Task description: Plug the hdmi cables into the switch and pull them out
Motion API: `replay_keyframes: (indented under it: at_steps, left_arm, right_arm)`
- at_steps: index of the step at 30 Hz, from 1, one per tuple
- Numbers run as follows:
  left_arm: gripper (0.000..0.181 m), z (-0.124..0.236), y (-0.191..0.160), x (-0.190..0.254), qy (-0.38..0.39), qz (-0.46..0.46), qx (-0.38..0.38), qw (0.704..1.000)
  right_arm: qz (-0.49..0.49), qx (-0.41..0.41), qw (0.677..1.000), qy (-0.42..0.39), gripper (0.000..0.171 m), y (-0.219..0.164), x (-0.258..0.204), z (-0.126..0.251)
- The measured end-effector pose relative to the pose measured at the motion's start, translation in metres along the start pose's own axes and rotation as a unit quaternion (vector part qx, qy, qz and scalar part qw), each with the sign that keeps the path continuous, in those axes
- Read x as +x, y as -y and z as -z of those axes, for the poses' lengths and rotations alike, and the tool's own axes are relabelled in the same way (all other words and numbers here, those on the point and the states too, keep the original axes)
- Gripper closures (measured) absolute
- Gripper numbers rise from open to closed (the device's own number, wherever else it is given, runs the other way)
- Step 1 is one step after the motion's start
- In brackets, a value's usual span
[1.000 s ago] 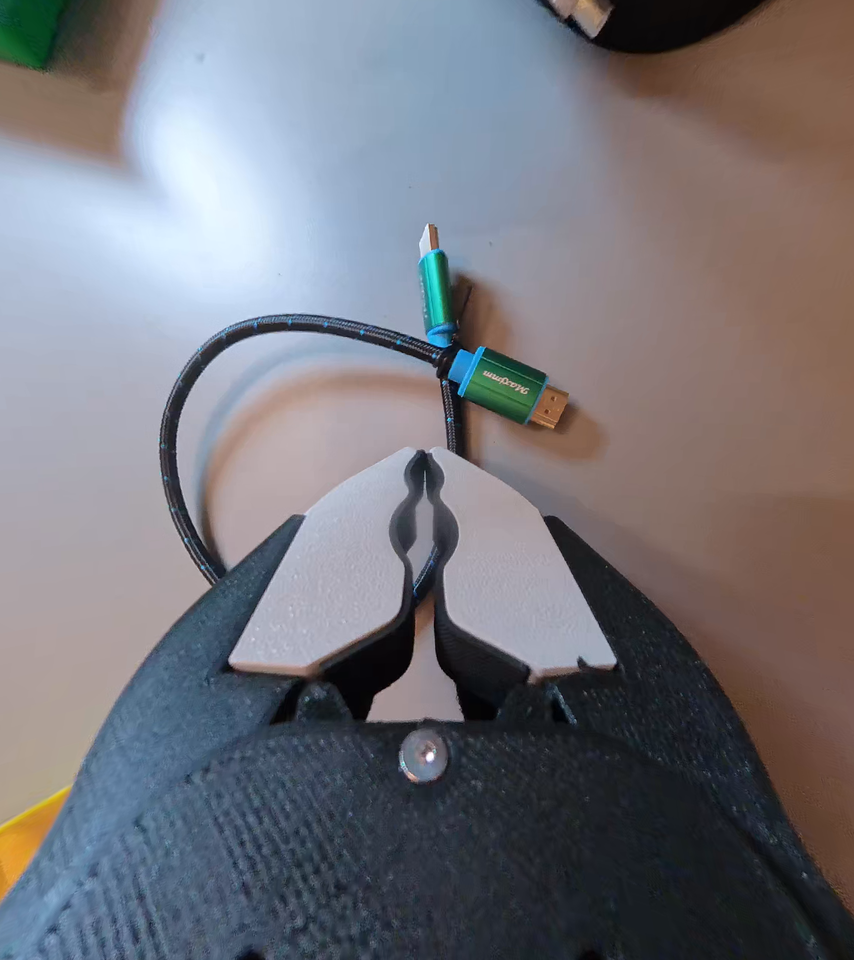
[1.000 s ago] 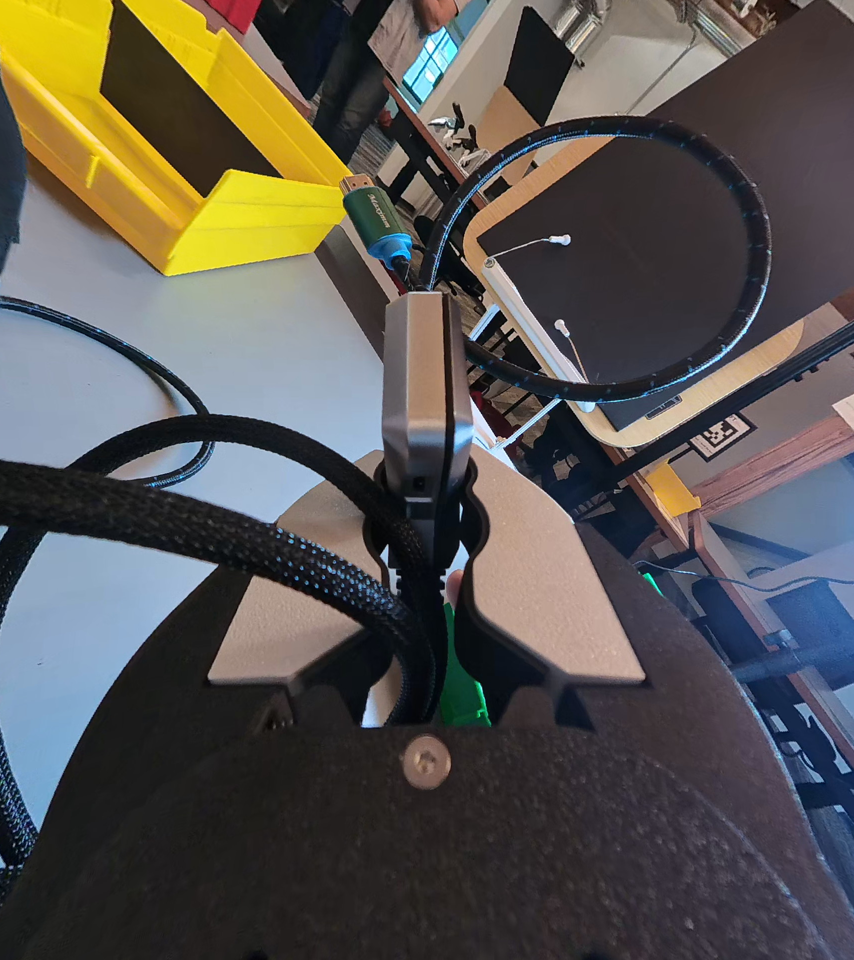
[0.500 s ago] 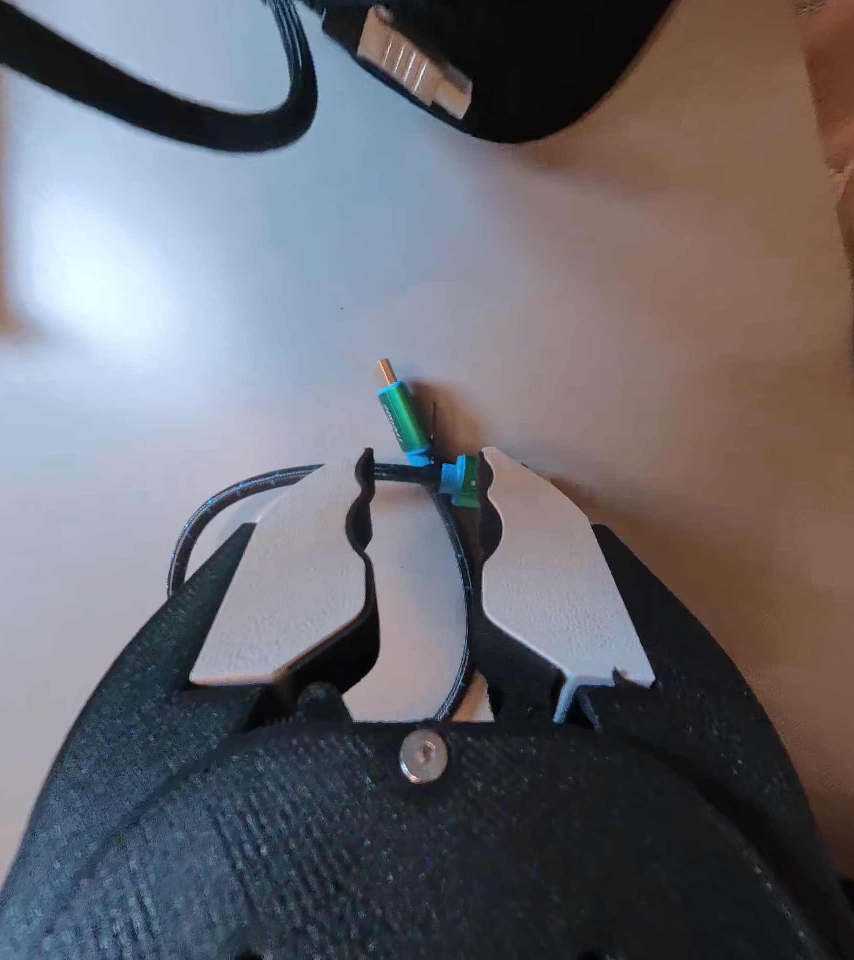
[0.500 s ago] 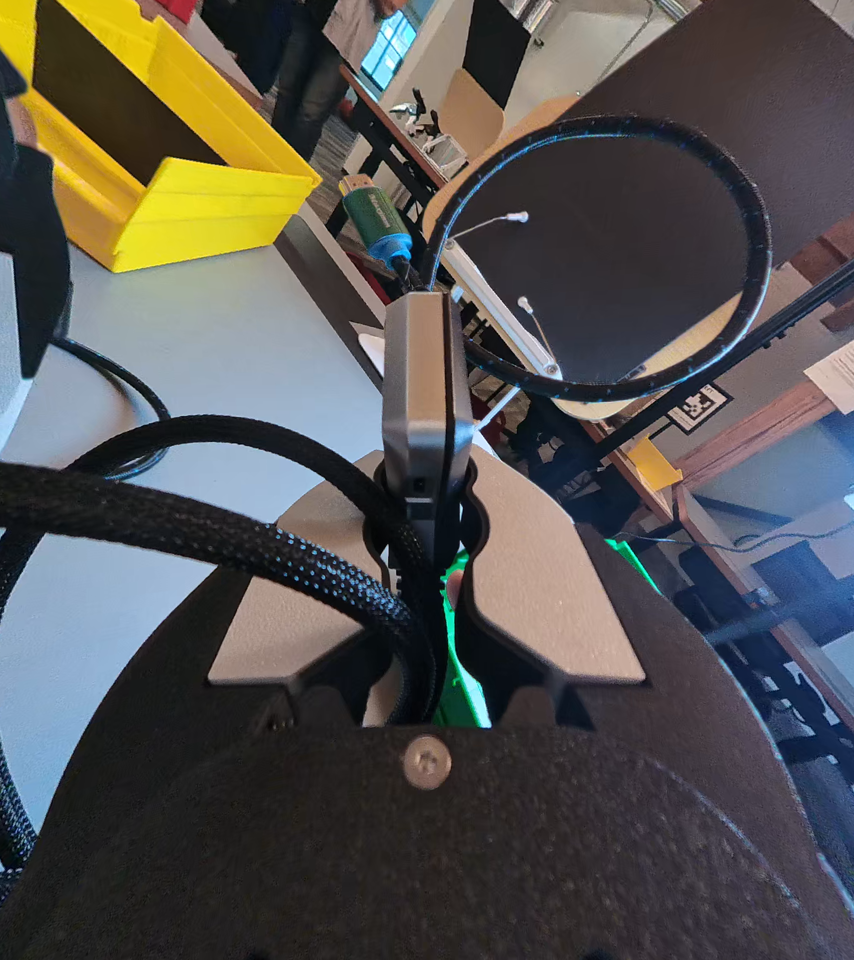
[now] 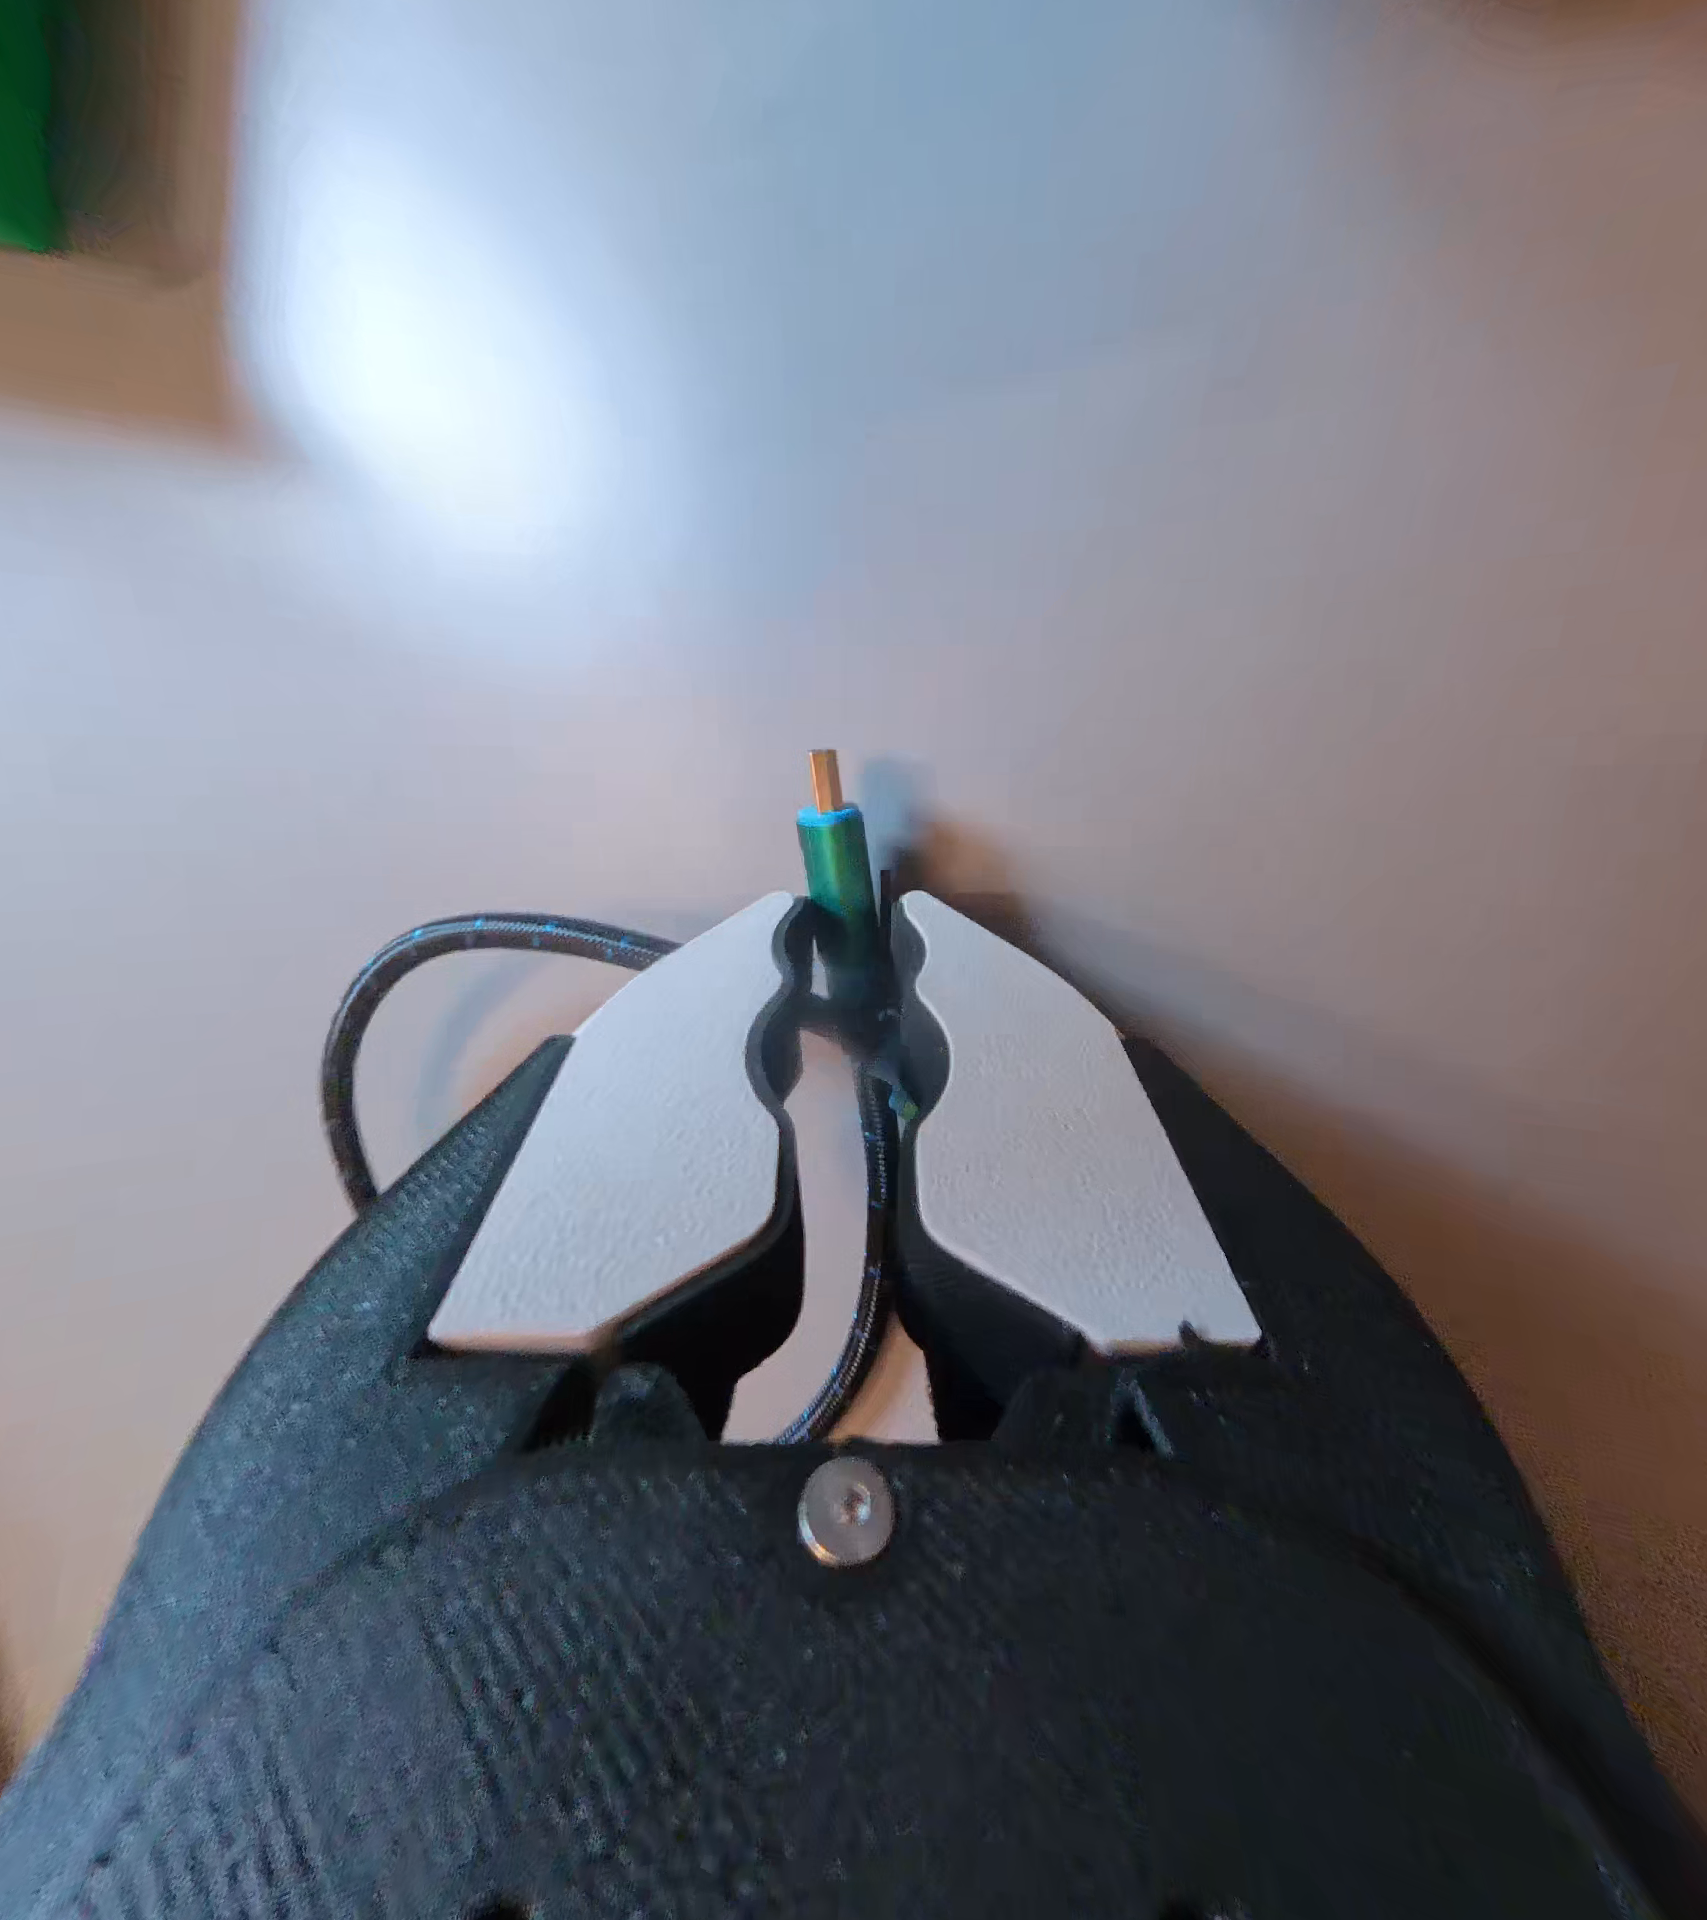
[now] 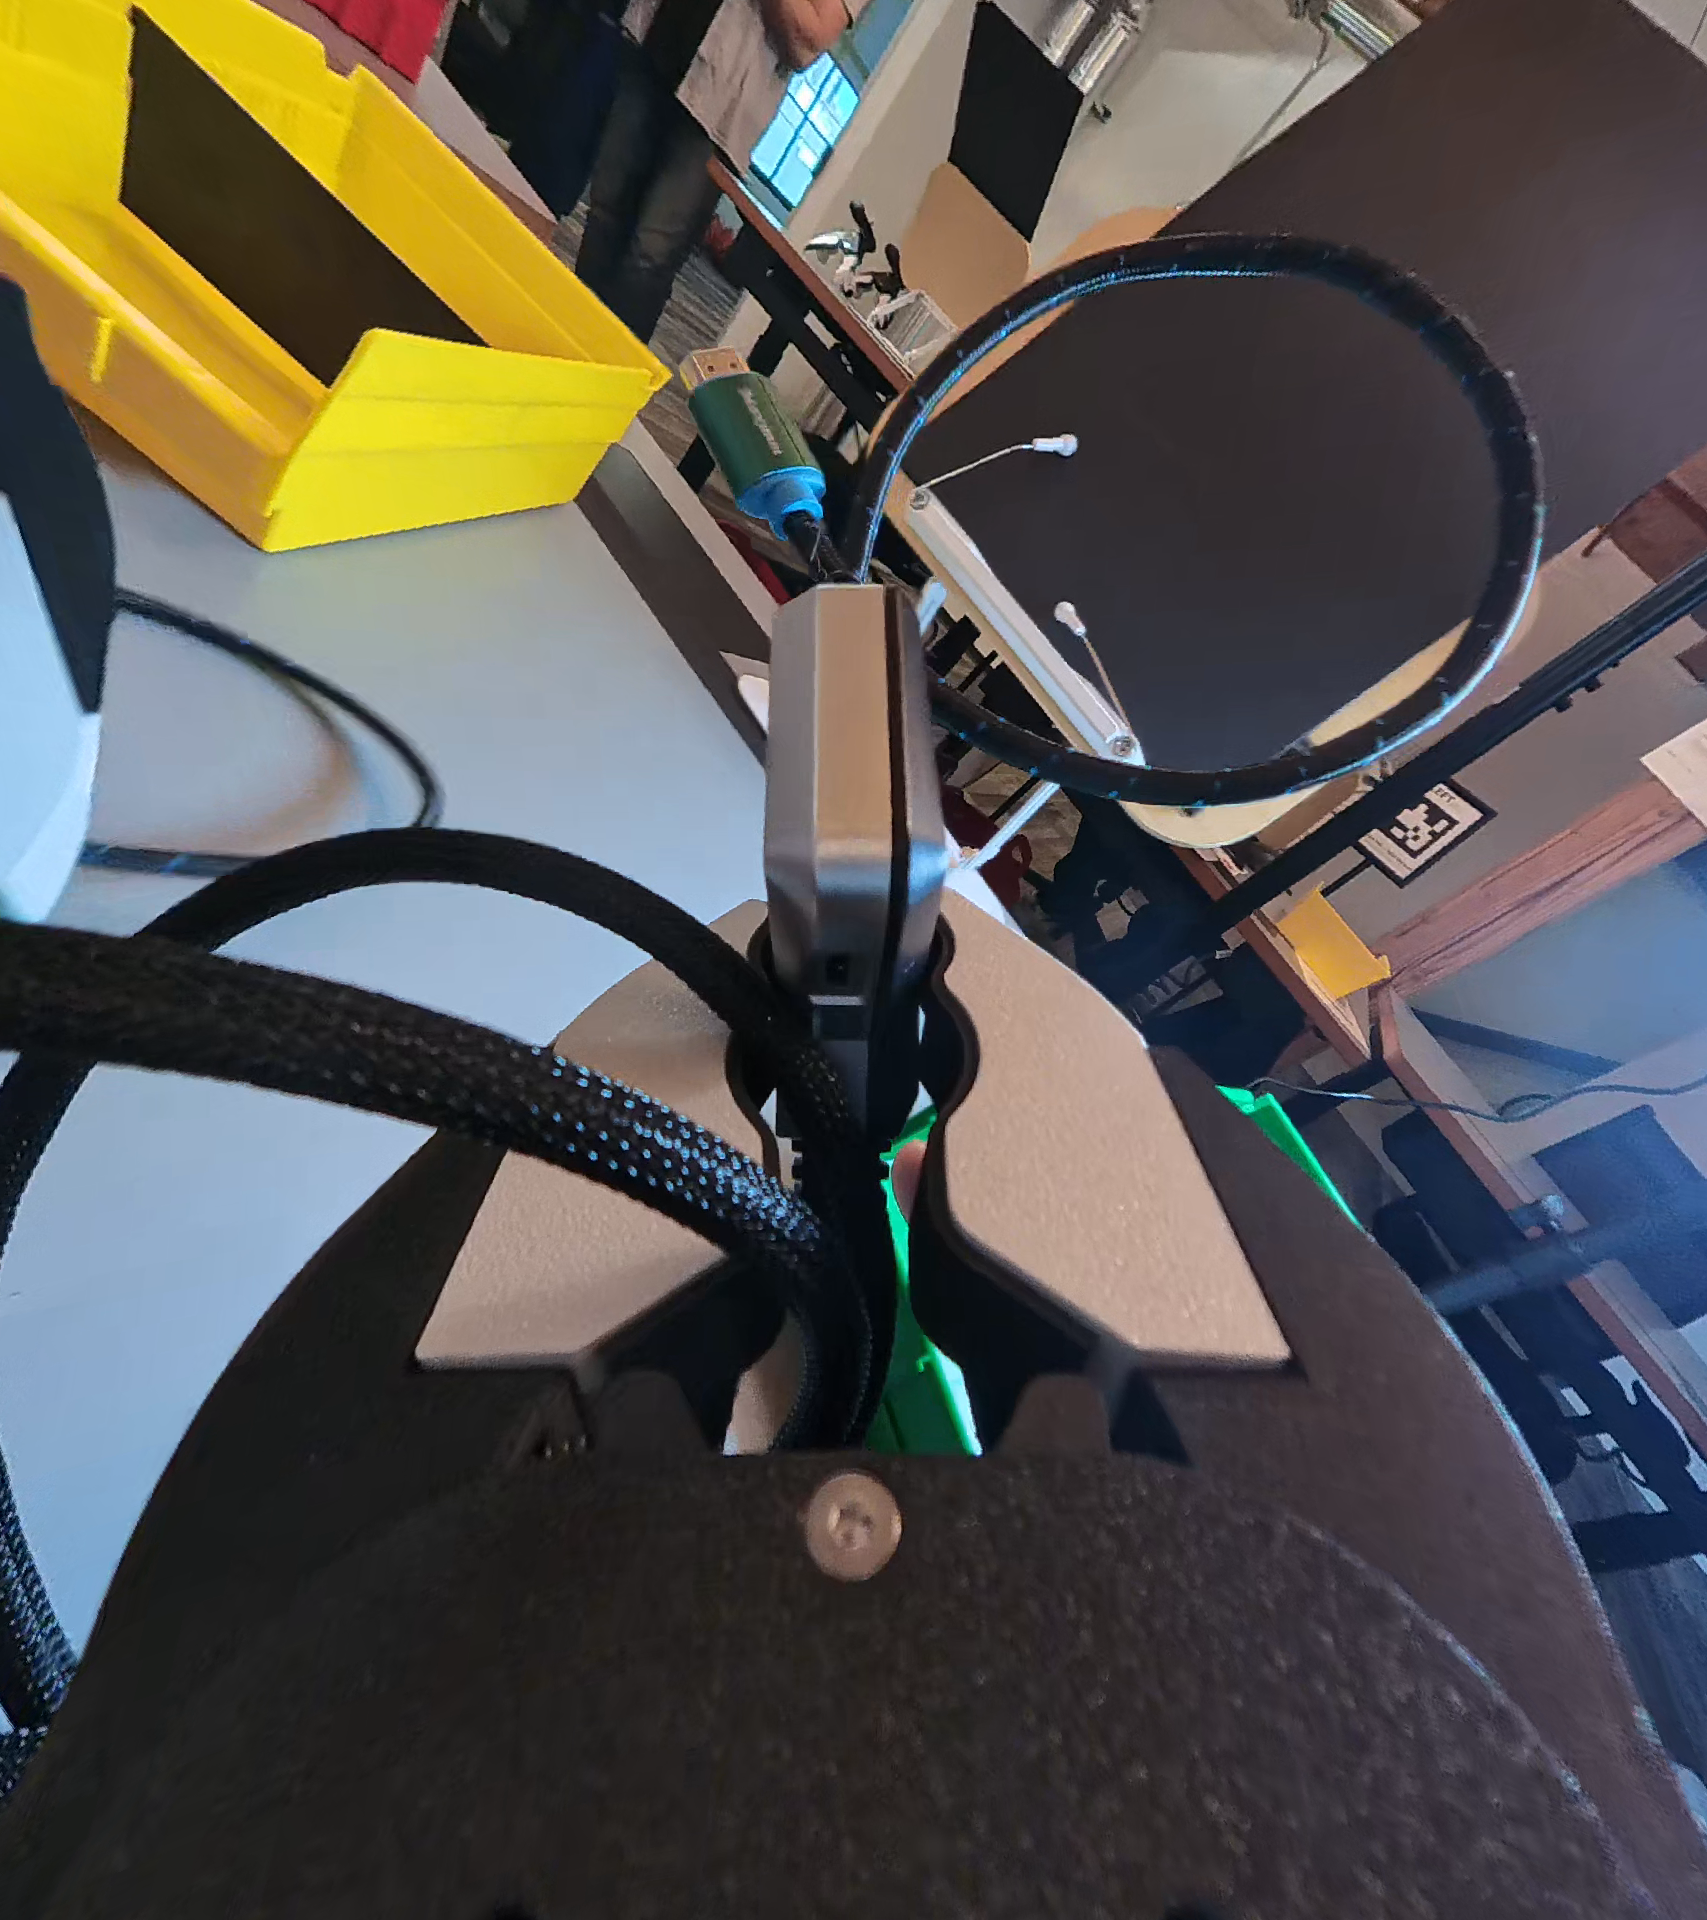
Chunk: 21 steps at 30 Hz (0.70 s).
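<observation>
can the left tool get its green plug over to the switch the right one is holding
Probably yes. The left tool is shut on the green plug, its gold tip free. The right tool holds the switch in the air, but its ports are hidden.

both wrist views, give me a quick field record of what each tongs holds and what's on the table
left tongs: shut on green hdmi plug, gold tip pointing away
left cable: braided black, loops out to the left over the table
right tongs: shut on grey switch, held edge-on and raised
second green plug: free, beyond the switch's far end, not inserted
thick black cable: runs down between the right tongs
yellow bin: on the table, far left
</observation>
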<state>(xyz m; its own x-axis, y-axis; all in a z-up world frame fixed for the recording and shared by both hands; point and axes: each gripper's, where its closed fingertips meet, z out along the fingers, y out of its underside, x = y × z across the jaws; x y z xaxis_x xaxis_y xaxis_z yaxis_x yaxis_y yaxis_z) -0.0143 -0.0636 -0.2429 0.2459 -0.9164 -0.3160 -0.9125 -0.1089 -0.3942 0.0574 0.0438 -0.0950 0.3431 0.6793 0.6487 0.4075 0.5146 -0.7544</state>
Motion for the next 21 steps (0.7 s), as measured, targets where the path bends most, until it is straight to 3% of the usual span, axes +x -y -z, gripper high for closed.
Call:
replay_keyframes:
  at_steps: [5,10,16,19,21]
  left_arm:
    - [0.169,0.024,-0.008,-0.044,0.219,-0.058,0.030,0.974]
    - [0.169,0.048,-0.009,-0.059,0.339,-0.103,0.027,0.935]
    - [0.168,0.054,-0.010,-0.060,0.351,-0.097,0.014,0.931]
    - [0.169,0.041,-0.018,-0.055,0.312,-0.076,0.007,0.947]
    - [0.169,0.028,-0.023,-0.043,0.245,-0.049,0.006,0.968]
  right_arm:
    - [0.059,0.006,0.998,0.036,0.148,-0.001,-0.023,-0.006]
    - [0.129,-0.017,0.990,0.055,0.148,0.000,-0.051,-0.018]
    - [0.158,-0.035,0.983,0.082,0.147,0.004,-0.083,-0.030]
    - [0.156,-0.053,0.982,0.097,0.147,-0.003,-0.091,-0.036]
    - [0.141,-0.067,0.983,0.101,0.147,-0.009,-0.091,-0.039]
